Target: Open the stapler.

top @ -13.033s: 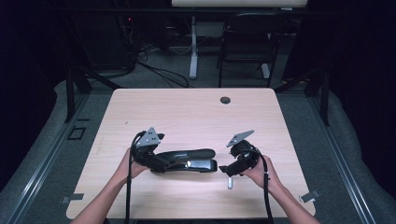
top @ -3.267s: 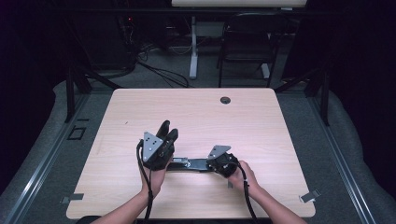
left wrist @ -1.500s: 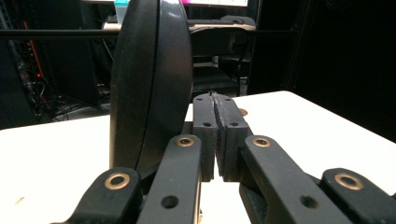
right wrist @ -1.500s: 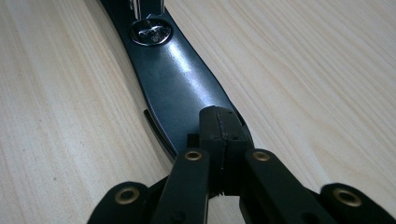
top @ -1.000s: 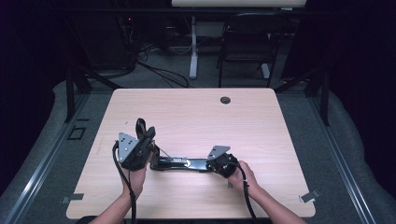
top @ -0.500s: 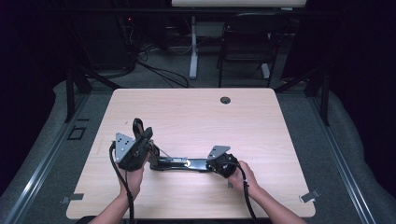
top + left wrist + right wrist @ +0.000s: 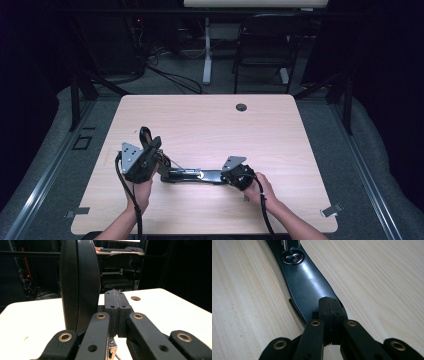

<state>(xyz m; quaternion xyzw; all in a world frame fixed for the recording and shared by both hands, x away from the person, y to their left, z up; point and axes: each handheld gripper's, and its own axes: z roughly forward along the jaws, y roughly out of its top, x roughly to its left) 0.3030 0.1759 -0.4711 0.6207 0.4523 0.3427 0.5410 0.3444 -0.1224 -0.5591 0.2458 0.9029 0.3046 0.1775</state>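
Fingers [image 7: 110, 307] of your left gripper [image 7: 116, 305] are pressed flat together with only a thin seam between the pads, and I cannot tell whether anything thin is pinched in that seam. Just beside them a raised black arm [image 7: 77, 285] stands upright. On your right gripper [image 7: 331, 307] the fingers [image 7: 325, 307] are narrow, and they appear to clamp the near end of the long black tool [image 7: 308, 290]. That tool lies flat on the table [image 7: 210, 125], towards your side, running between your two grippers. Your right one is at its right end and your left one is at its left end, where the arm rises. As I judge it, you are in the opening step: the right hand pins the handle down while the left works the hinged part up. The next move calls for a steady downward hold on the right so the body does not slide. On the left, swing slowly around the pivot and keep the pads from slipping off the arm's smooth edge. By count you have one tool with one raised arm and one silver rivet [image 7: 292, 257] on its handle. You also have two grippers, one table and one round grommet hole [image 7: 241, 107] near the table's far edge.
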